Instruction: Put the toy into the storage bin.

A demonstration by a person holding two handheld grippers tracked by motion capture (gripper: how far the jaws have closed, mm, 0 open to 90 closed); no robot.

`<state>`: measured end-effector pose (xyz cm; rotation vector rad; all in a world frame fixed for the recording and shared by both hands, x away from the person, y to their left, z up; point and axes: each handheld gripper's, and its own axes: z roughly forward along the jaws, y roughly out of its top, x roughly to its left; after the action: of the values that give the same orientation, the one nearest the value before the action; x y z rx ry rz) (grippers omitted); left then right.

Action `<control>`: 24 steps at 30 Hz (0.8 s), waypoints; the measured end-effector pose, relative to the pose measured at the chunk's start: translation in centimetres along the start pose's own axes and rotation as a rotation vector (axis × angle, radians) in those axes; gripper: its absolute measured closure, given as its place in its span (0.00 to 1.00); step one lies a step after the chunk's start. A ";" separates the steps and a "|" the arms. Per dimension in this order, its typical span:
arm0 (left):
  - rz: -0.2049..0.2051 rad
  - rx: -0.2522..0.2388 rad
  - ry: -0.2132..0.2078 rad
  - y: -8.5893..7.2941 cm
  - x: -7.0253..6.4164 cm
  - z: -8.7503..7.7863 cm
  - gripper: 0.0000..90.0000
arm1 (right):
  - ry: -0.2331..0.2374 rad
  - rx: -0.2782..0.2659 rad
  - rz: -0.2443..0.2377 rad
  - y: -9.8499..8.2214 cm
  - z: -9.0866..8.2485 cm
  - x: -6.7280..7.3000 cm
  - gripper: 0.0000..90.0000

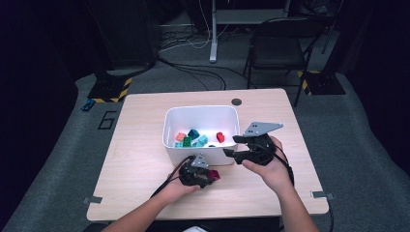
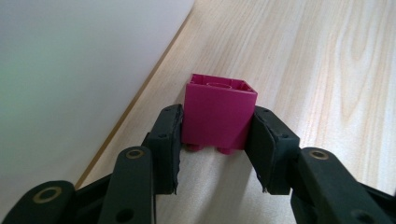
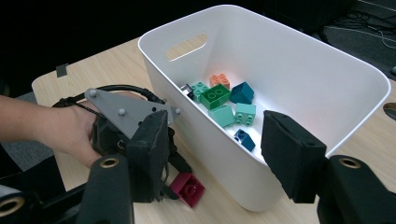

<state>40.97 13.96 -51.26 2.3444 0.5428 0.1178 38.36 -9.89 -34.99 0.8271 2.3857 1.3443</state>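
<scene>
Left gripper (image 2: pixel 218 135) pinches my magenta brick (image 2: pixel 217 114) on the table (image 2: pixel 327 70). Right gripper (image 3: pixel 212 154) hovers spread at the white bin's (image 3: pixel 299 70) four o'clock.

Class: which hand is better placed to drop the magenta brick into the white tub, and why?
Left. The left gripper is clamped on the magenta brick beside the white tub; the right gripper is open, holding nothing.
</scene>
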 end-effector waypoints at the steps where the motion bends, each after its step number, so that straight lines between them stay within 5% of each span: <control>1: 0.000 0.000 0.000 0.0 0.0 0.0 0.64 | 0.000 0.000 0.000 0.0 0.0 0.0 0.46; 9: -0.018 -0.017 -0.019 0.6 -0.6 -1.1 0.65 | 0.000 -0.002 0.009 0.1 -0.2 0.1 0.46; 24: -0.035 -0.082 -0.045 5.2 -0.5 -8.9 0.65 | -0.001 -0.020 0.006 0.2 -0.7 0.0 0.46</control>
<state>40.23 15.90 -41.15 2.2517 0.5464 0.0699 38.09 -10.33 -34.47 0.8303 2.3666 1.3674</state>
